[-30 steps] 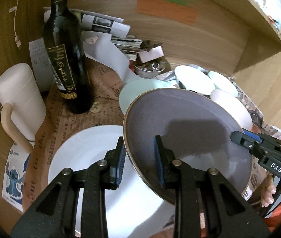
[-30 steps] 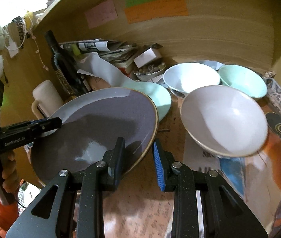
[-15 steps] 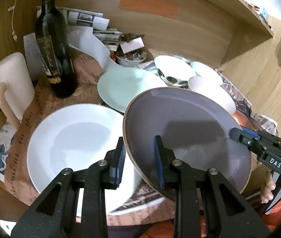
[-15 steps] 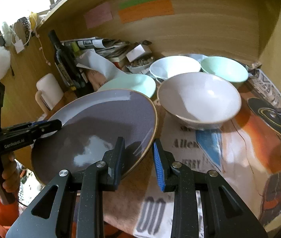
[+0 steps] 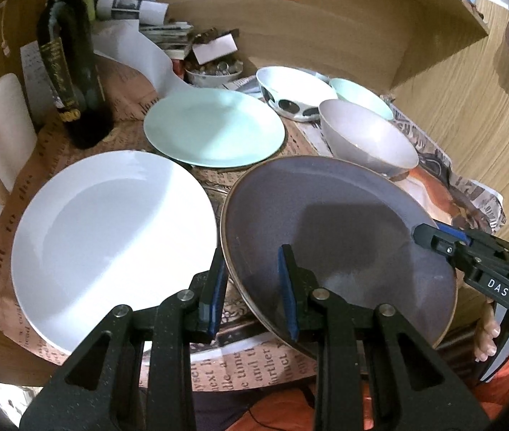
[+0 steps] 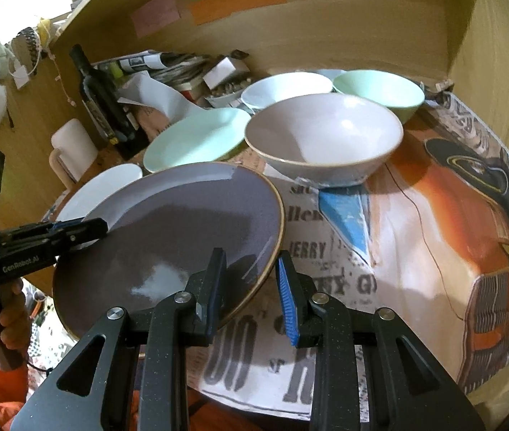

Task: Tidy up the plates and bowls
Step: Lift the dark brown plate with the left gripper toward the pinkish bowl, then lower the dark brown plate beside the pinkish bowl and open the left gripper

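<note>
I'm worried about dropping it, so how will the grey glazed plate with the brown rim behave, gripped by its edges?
The grey glazed plate with the brown rim looks ceramic, so probably stiff, fairly heavy and breakable. Its glossy glaze may be slippery. Each hand-held gripper, left and right, pinches only the rim, so it could tilt.

Warm dim indoor light, strong fisheye bending, dark vignetted corners, soft shadows, glare on white plate (image 5: 110, 230)
</note>
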Demonstrator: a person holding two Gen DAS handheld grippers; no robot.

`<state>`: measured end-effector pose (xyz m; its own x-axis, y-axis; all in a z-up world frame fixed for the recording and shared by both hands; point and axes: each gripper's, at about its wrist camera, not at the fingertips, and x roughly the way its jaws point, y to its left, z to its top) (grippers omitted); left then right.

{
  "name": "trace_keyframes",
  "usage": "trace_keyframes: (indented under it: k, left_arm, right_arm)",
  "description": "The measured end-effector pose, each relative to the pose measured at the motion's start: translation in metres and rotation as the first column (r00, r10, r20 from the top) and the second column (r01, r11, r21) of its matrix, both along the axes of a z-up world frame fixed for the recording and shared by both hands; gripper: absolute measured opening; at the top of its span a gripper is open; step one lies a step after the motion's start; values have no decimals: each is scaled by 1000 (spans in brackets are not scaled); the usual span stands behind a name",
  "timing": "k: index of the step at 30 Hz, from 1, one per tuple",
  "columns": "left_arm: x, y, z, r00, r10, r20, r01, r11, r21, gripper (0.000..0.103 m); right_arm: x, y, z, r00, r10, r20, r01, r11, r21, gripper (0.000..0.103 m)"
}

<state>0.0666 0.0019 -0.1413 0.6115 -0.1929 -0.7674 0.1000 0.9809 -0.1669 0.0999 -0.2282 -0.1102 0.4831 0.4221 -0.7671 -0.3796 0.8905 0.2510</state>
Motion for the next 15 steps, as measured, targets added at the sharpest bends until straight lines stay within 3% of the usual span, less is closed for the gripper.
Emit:
trace_keyframes:
  k: [15]
  left_arm:
    - [13, -14, -19, 999, -23, -46, 25, 999, 33, 28]
  right_arm:
    - [12, -9, -18, 998, -20, -57, 18, 1000, -23, 26]
